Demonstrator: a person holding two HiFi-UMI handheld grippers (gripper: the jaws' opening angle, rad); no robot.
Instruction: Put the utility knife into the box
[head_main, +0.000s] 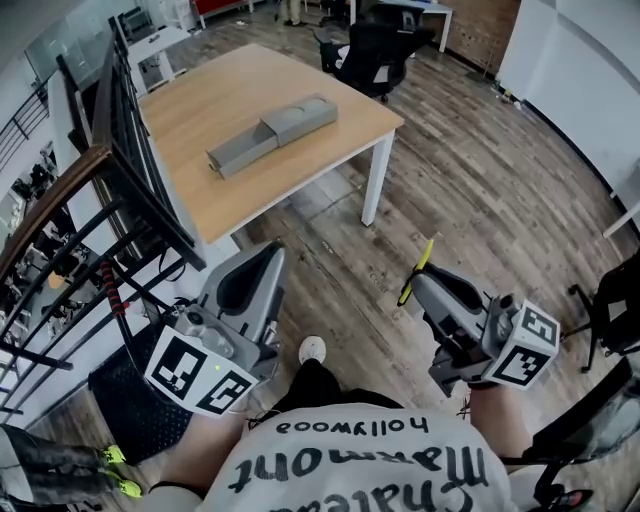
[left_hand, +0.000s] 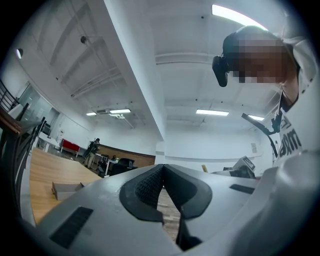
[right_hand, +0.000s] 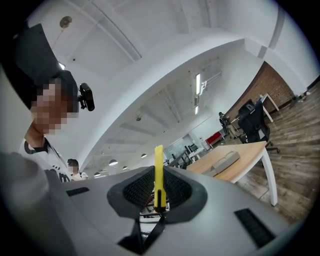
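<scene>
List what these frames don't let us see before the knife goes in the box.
- Utility knife: the right gripper view shows only its thin yellow edge. The right gripper's pads cover its sides, so the blade state is unknown. It is too small in the head view.
- Box: it is far off in the head view and its inside is unreadable. In the left gripper view, the left gripper's body partly hides it.
</scene>
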